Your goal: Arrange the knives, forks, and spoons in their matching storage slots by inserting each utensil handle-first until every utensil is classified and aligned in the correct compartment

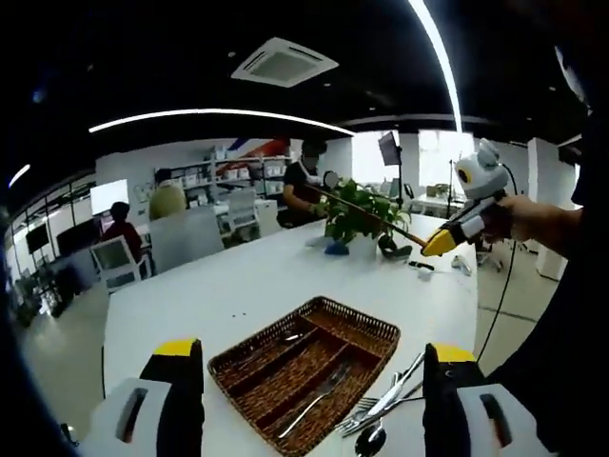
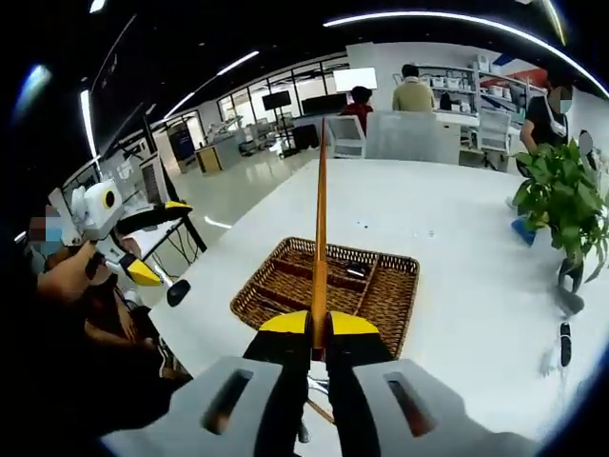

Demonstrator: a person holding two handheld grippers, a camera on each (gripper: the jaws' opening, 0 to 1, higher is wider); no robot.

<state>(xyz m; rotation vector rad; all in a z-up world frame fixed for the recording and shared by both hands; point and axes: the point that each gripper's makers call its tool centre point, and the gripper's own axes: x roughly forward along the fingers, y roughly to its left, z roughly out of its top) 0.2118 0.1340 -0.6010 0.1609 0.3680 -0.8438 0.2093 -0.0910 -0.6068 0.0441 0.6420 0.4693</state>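
Left gripper [image 1: 314, 400]: jaws spread wide at 6 o'clock of the left gripper view, nothing between them. Just past them sits the wicker cutlery tray [image 1: 376, 328] on the white table [image 1: 238, 276], long dividers splitting it into slots. A fork [image 1: 319, 398] lies in the slot nearest 5 o'clock; something thin lies in a far slot, can't tell what. Loose utensil pile [image 1: 385, 405] on the table at 5 o'clock, just beside the tray rim, includes a spoon [image 1: 370, 439].

Right gripper [image 2: 319, 338]: jaws pressed together, pinching a long thin orange stick [image 2: 321, 228] that runs toward 12 o'clock over the tray. Can't tell what kind of utensil it is.

Potted plant [image 2: 561, 195] at 3 o'clock in the right gripper view, well apart from the tray.
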